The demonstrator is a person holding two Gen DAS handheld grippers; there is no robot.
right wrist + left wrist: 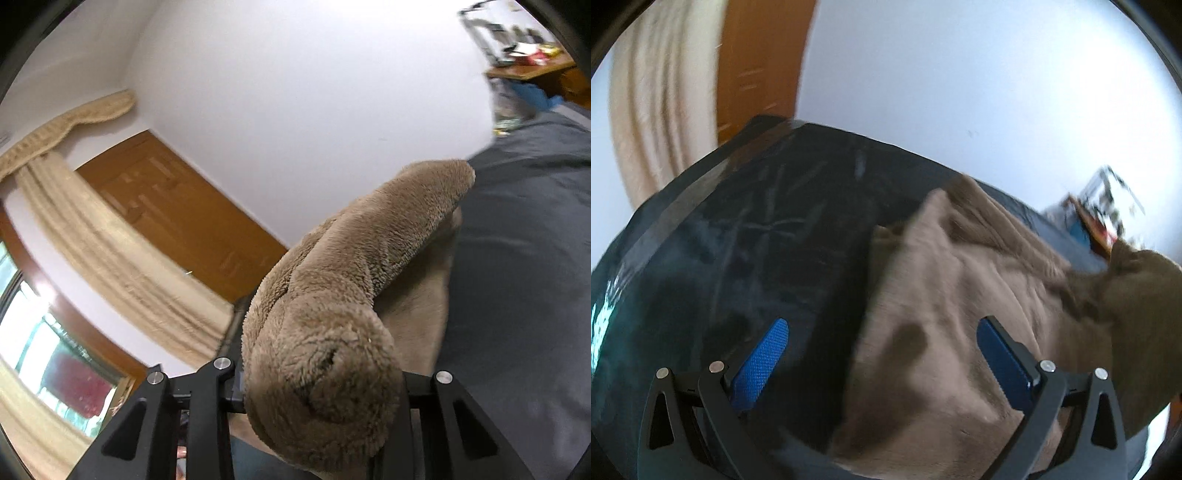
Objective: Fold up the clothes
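Right tongs clamp bunched fleece garment (soft, bulky, floppy); left tongs wide, empty; next grip: edge at 12 o'clock.

Both wrist views look closely down on the brown fleece garment, sharing it.

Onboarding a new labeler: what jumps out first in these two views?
The fuzzy brown garment dominates the right wrist view: a thick bunched roll sits clamped in the right tool and rises toward the white wall. In the left wrist view the same brown cloth lies spread on a dark bed cover, with the left tool wide open over it, blue pads bare. An orange-brown wooden door and a beige curtain fill the background.
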